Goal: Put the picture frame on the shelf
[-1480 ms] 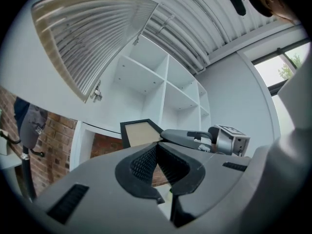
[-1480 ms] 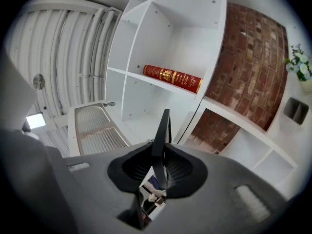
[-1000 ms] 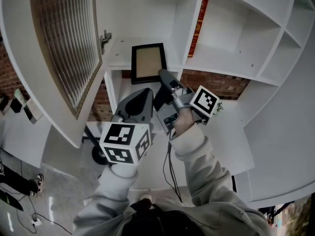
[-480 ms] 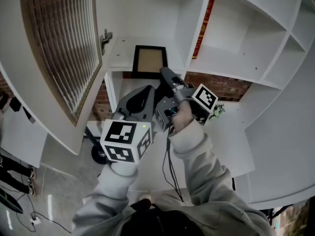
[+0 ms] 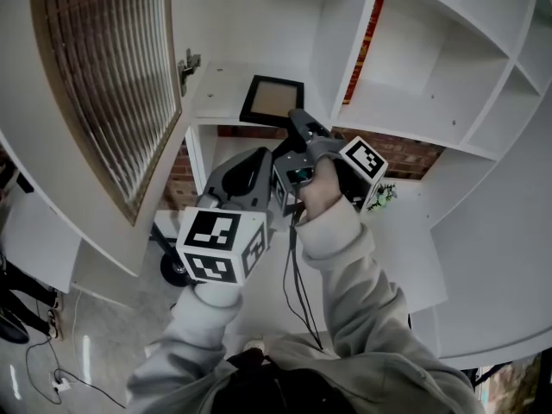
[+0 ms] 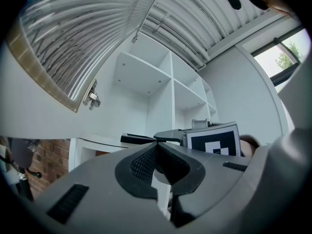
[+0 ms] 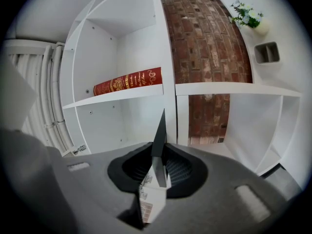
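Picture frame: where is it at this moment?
Upper centre of the head view, the picture frame is clamped by its edge in the right hand-held gripper, at the white shelf just left of the compartment holding the red book.

A red book (image 7: 127,83), potted flowers (image 7: 248,16), a brick wall (image 7: 204,43) and an open ribbed-glass door (image 5: 103,84) are visible.

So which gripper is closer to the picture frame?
Right. The right gripper holds the picture frame by its near edge; the left gripper sits below it in the head view, jaws shut, not touching it.
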The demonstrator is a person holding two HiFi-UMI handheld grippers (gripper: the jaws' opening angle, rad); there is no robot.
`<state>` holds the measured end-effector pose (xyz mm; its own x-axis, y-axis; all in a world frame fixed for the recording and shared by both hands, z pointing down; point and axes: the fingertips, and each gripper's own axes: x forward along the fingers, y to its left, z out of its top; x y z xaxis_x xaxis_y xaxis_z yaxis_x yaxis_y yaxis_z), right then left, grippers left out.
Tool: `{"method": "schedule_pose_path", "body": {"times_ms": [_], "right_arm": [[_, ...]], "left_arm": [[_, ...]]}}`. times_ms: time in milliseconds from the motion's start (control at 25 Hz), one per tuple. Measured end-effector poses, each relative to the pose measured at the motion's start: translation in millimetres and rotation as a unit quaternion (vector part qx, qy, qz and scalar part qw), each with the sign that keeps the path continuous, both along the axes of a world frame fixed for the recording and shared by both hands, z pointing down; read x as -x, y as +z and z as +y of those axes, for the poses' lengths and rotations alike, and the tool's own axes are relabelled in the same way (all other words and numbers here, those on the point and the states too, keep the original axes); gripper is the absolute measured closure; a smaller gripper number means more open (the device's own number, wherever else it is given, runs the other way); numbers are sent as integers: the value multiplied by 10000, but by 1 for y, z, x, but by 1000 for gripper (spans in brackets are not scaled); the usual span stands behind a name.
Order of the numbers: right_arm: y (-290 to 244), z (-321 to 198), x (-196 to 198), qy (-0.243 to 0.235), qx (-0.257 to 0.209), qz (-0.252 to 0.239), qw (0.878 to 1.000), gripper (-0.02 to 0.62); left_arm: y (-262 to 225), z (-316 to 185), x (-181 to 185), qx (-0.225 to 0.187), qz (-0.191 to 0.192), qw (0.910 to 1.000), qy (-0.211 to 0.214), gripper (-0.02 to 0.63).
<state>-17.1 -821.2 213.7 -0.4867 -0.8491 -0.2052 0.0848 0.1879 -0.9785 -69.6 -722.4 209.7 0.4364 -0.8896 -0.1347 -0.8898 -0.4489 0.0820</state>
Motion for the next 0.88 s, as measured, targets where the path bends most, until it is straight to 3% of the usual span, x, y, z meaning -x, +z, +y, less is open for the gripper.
{"method": "schedule_pose_path", "body": {"times_ms": [640, 760, 880], "right_arm": [[-1, -11, 2, -135, 197, 210, 9995, 516], [-12, -6, 3, -186, -57, 201, 9996, 375], [-11, -2, 3, -271, -176, 227, 9992, 320]], "left_arm": [[2, -15, 8, 139, 83, 9998, -143, 603], [2, -14, 8, 163, 126, 9997, -131, 601], [3, -12, 9, 167, 192, 9996, -136, 601]]}}
